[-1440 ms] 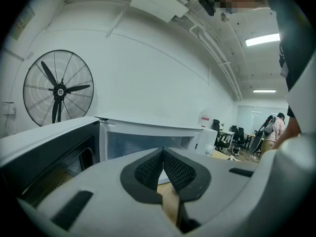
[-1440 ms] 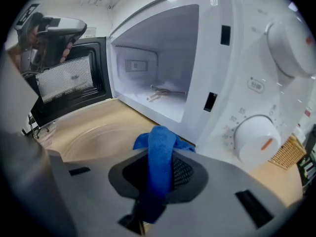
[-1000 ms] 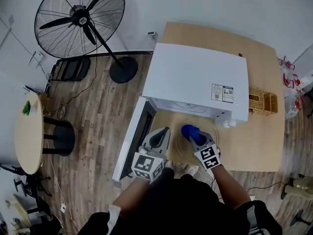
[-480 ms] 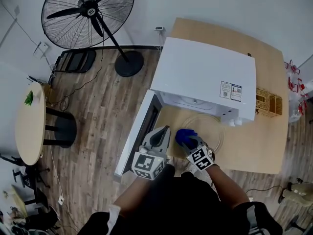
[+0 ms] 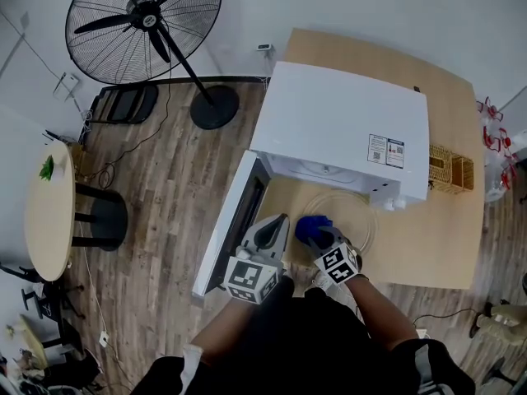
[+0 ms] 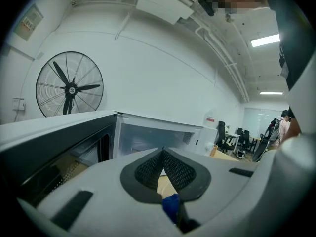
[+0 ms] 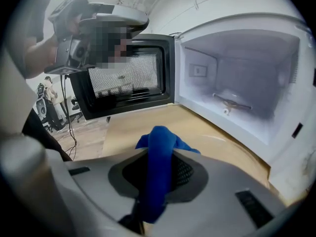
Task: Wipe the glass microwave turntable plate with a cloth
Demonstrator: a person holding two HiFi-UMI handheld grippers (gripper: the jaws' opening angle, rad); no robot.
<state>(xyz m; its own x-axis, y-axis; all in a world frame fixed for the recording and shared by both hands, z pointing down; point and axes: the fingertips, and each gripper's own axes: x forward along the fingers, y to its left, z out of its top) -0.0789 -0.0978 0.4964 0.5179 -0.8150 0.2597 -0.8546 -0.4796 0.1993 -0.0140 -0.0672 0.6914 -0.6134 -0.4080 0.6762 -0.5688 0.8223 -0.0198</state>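
Note:
The glass turntable plate (image 5: 359,217) lies flat on the wooden table (image 5: 428,249), just in front of the open white microwave (image 5: 342,130). My right gripper (image 5: 318,230) is shut on a blue cloth (image 5: 308,225) and presses it onto the plate's near-left part. In the right gripper view the blue cloth (image 7: 159,162) bulges out between the jaws, with the plate's edge (image 7: 223,143) faint beyond. My left gripper (image 5: 278,220) hovers shut and empty just left of the plate, beside the microwave door (image 5: 239,220).
The microwave's empty cavity (image 7: 247,78) faces me, and its door (image 7: 126,78) swings out to the left. A wicker basket (image 5: 449,171) sits at the table's right. A standing fan (image 5: 144,23), a round side table (image 5: 45,212) and a black stool (image 5: 105,217) stand on the floor to the left.
The right gripper has slid the blue cloth left and toward me across the plate. The left gripper has stayed about where it was.

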